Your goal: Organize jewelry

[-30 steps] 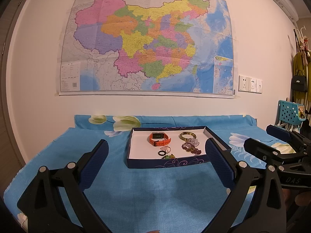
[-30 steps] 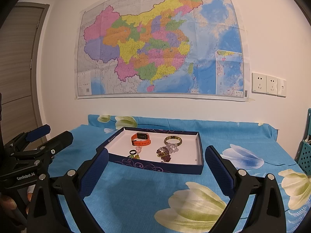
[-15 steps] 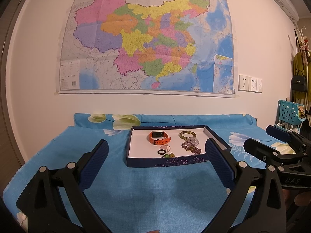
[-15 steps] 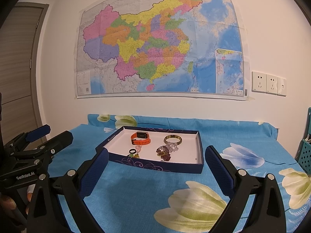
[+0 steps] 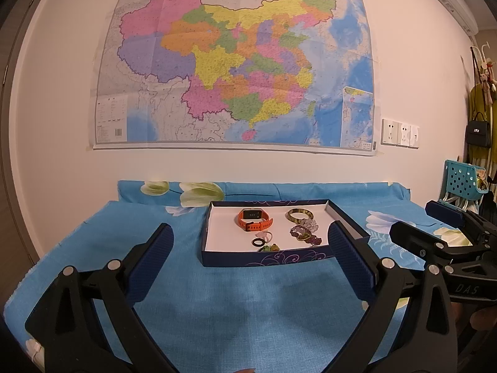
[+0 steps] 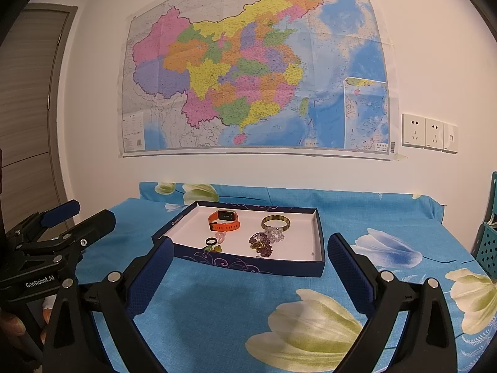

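A dark blue tray (image 5: 264,258) (image 6: 254,265) with a white floor stands on the blue flowered cloth. In it lie an orange watch (image 5: 254,219) (image 6: 224,220), a green-brown bangle (image 5: 299,214) (image 6: 275,222), a purple bead bracelet (image 5: 306,235) (image 6: 261,244), a black ring (image 5: 258,242) (image 6: 211,241), a pale pink ring and small green pieces. My left gripper (image 5: 248,251) is open and empty, in front of the tray. My right gripper (image 6: 248,264) is open and empty, also short of the tray. Each gripper shows at the edge of the other's view.
A large map hangs on the wall behind the table. Wall sockets (image 6: 428,133) sit to its right. A teal basket (image 5: 461,181) and hanging bags stand at the far right. A door (image 6: 25,124) is at the left.
Both views have shifted very slightly; the tray sits a little lower and nearer in them. Both grippers stay open and empty.
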The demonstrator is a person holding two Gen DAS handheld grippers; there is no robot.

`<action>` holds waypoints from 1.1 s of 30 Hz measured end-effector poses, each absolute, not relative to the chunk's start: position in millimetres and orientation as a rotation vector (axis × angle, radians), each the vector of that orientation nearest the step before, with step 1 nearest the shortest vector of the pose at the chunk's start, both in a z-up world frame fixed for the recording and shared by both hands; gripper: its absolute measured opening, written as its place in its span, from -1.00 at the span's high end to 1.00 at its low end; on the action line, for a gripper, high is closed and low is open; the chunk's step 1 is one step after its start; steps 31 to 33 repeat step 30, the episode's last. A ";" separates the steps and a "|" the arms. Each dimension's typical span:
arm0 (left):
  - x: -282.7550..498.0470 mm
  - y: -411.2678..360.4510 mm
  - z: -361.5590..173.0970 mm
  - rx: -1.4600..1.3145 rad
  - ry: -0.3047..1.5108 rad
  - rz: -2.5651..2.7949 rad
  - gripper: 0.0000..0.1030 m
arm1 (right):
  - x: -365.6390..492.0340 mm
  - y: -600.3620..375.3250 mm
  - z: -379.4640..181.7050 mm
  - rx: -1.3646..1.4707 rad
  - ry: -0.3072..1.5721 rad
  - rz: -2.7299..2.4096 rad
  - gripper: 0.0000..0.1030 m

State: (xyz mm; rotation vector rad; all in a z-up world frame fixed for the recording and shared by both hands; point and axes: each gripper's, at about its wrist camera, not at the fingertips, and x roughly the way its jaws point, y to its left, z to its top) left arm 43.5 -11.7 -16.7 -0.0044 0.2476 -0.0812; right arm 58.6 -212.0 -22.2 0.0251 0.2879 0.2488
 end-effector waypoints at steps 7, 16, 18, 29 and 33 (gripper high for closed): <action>43.5 -11.9 -16.7 -0.004 0.247 -0.079 -0.90 | 57.5 -211.6 -21.4 0.025 0.285 0.248 -0.87; 43.1 -10.2 -17.1 -0.007 0.245 -0.077 -0.90 | 57.9 -211.7 -21.9 0.025 0.286 0.248 -0.87; 42.6 -9.7 -16.7 -0.007 0.241 -0.076 -0.90 | 57.8 -211.6 -21.9 0.026 0.284 0.247 -0.87; 58.3 -6.4 -23.9 -0.024 0.336 -0.096 -0.90 | 68.0 -218.3 -32.0 0.011 0.339 0.224 -0.87; 63.2 -6.0 -26.7 -0.021 0.362 -0.091 -0.90 | 74.0 -220.9 -35.1 0.005 0.372 0.214 -0.87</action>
